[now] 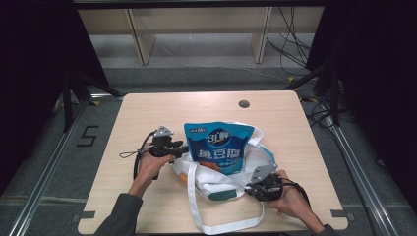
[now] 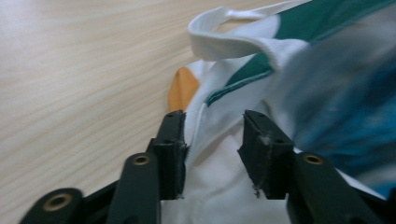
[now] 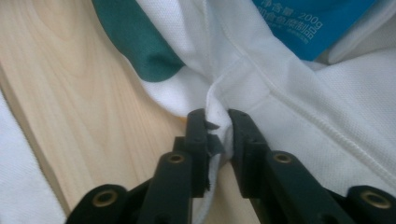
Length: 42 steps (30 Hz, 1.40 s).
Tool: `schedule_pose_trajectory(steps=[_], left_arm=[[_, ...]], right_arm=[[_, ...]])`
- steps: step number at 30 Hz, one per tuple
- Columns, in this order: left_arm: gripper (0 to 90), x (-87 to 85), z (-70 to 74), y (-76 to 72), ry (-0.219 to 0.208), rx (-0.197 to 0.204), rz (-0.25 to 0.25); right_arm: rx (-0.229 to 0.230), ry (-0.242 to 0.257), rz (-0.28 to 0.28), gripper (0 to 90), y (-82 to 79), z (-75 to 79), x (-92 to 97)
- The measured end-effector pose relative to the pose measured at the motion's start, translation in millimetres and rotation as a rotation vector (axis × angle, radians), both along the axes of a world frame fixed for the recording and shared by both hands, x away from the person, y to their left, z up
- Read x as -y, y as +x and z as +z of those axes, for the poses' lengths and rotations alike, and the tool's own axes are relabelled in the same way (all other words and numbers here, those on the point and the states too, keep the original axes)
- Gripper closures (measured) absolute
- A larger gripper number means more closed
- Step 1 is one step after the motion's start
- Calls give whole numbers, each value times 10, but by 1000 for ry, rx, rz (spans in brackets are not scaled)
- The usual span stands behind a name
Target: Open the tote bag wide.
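A white tote bag (image 1: pixel 216 184) with green and orange patches lies on the wooden table (image 1: pixel 206 105). A blue snack pouch (image 1: pixel 220 147) stands out of its mouth. My left gripper (image 1: pixel 184 149) is at the bag's left edge. In the left gripper view its jaws (image 2: pixel 215 119) stand apart with the white cloth (image 2: pixel 224 186) lying loose between them, next to the orange patch (image 2: pixel 182 88). My right gripper (image 1: pixel 248 189) is at the bag's right front corner. In the right gripper view its jaws (image 3: pixel 218 116) pinch a fold of the bag's cloth (image 3: pixel 289 102) below the pouch (image 3: pixel 308 23).
The bag's long white strap (image 1: pixel 196 211) loops toward the table's front edge. A round cable hole (image 1: pixel 244 103) sits near the table's far edge. Bare wood lies to the left and right of the bag. Wooden shelving and cables stand on the floor beyond.
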<state>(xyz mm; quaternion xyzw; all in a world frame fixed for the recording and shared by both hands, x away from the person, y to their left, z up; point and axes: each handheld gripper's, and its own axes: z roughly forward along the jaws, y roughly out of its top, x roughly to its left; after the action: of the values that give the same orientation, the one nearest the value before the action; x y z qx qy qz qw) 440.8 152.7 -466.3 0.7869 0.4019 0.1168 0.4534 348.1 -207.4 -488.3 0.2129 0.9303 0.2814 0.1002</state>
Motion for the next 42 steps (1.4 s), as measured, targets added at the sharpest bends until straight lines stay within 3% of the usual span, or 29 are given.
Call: schedule_pose_trajectory(steps=[1,3,5,6,8,9,10,14,15,16,18,19,20,21,23,24,27,28,31,32,33,35,36,37,39,40,41,42], left_arm=[[522,-38,129,-139,-57,10,11],[517,-67,187,-208,-83,18,11],[507,-86,274,-350,-137,13,-4],[488,-82,309,-418,-142,24,-9],[487,-57,346,-534,-143,49,-46],[476,-8,344,-616,-158,40,-60],[465,-8,344,-616,-158,40,-60],[461,113,271,-667,-137,25,-94],[524,151,217,-693,-108,28,-115],[562,151,217,-693,-108,28,-115],[608,175,174,-717,-61,39,-148],[671,192,152,-739,-39,51,-146],[671,195,129,-743,-11,65,-159],[693,201,95,-747,-12,85,-163],[768,202,65,-782,-7,72,-150],[813,202,57,-793,11,74,-159],[851,219,22,-860,50,91,-157],[865,216,9,-873,54,95,-158],[892,172,-35,-951,74,86,-176],[893,166,-77,-1007,32,71,-163],[893,166,-77,-1007,32,71,-163],[892,127,-90,-1044,38,63,-184],[835,107,-87,-1047,16,62,-201],[835,100,-86,-1061,-38,38,-179],[702,63,-48,-1066,-102,3,-153],[702,53,-33,-1066,-130,-2,-157],[647,52,-13,-1073,-143,-4,-151],[647,63,9,-1080,-147,-14,-145]], right_arm=[[3,14,-9,717,-10,20,9],[-3,31,4,686,-12,52,25],[-3,66,-40,645,-26,126,46],[21,109,-30,602,-24,205,80],[31,125,-34,582,-26,242,98],[34,164,-32,565,-27,313,133],[34,164,-32,565,-27,313,133],[64,192,-70,547,-21,435,211],[64,209,-78,550,-16,459,236],[64,209,-78,550,-16,459,236],[62,221,-76,550,-8,461,245],[82,225,-90,549,2,456,246],[82,225,-90,549,2,456,246],[95,231,-105,549,16,466,253],[153,249,-153,550,62,524,275],[218,270,-188,561,154,634,315],[246,257,-220,561,250,769,336],[299,245,-221,561,338,834,341],[316,250,-246,561,505,904,310],[272,244,-236,563,638,880,280],[272,244,-236,563,638,880,280],[215,245,-237,599,726,821,246],[198,214,-210,600,781,748,214],[198,214,-210,600,781,748,214],[188,202,-206,604,793,694,212],[188,202,-206,604,793,694,212],[197,208,-224,608,779,712,235],[197,208,-224,608,779,712,235]])
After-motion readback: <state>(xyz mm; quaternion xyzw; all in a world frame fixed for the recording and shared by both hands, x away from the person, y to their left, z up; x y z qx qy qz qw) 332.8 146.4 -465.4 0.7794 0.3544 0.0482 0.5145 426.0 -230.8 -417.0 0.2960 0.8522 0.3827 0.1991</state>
